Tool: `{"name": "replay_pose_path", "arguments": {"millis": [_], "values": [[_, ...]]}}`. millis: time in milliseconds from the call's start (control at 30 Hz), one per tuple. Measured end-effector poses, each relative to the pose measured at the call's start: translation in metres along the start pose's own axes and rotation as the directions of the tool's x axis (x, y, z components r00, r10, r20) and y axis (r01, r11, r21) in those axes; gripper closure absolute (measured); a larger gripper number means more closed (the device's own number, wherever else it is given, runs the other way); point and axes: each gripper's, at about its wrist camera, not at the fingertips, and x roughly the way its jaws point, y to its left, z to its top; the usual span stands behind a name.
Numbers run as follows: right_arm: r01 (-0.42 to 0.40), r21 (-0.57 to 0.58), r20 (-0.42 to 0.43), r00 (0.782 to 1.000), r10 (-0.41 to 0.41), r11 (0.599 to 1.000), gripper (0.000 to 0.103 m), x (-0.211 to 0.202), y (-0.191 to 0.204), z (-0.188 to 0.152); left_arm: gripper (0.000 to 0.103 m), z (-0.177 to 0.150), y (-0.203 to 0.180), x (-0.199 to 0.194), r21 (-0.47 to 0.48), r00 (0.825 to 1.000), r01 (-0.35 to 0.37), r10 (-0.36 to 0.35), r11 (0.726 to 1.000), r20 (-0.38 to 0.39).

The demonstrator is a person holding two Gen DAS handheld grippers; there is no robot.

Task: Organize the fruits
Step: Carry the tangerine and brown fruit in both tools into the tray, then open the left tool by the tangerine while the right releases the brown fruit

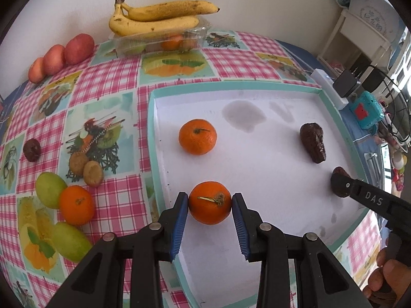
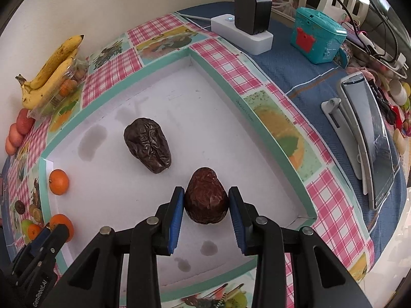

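Four fruits sit in the white tray (image 1: 257, 87) so far, by my count: two mandarins on its left side and two dates on its right. My left fingers (image 1: 210, 202) are narrowed around the near mandarin (image 1: 209, 206), blue pads touching or all but touching its sides; it looks to rest on the tray floor, so I cannot tell whether I am gripping or letting go. The far mandarin (image 1: 197, 136) sits further back, well apart. My right fingers (image 2: 206, 199) bracket the near date (image 2: 206, 196) the same way, pads right at its flanks, near the tray's right front corner. The far date (image 2: 147, 148) lies just beyond it.

Left to do, I judge: out on the worktop (image 1: 108, 107) remain a loose mandarin (image 1: 76, 204) between two green grapes (image 1: 50, 190), another date (image 1: 31, 150), and what look like two small brown fruits, though those may be printed on the cloth. Red fruits (image 1: 61, 57) line the wall, and bananas (image 1: 156, 16) top a clear punnet (image 1: 159, 42). So roughly halfway, I reckon.

As for direction: the near date's long axis runs away from me along my right fingers, narrower end pointing forward. The far date lies slanted, blunt end toward me and to the right. The near mandarin is round, its stem turned up and toward my camera.
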Motion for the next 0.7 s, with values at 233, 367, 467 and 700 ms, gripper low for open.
{"name": "replay_pose_path", "arguments": {"millis": [233,367,467,700], "values": [[0.008,-0.006,0.002,1.000,-0.008,1.000,0.066,0.0013,0.0022,0.0014,0.065,0.0003,0.0003,0.0003,-0.004,1.000,0.002,-0.002,1.000,-0.001],[0.014,-0.011,0.003,1.000,-0.014,1.000,0.066,0.0008,0.0021,0.0014,0.065,0.0004,0.0018,0.0004,-0.013,1.000,0.009,-0.009,1.000,-0.006],[0.019,-0.015,0.003,1.000,-0.019,1.000,0.066,0.0009,0.0021,0.0015,0.065,0.0005,0.0021,-0.0001,-0.017,1.000,0.008,-0.008,1.000,-0.010],[0.040,-0.037,0.002,0.999,-0.039,0.999,0.066,0.0022,0.0059,0.0037,0.064,0.0022,0.0024,-0.0036,-0.022,1.000,0.014,-0.015,1.000,-0.007]]}}
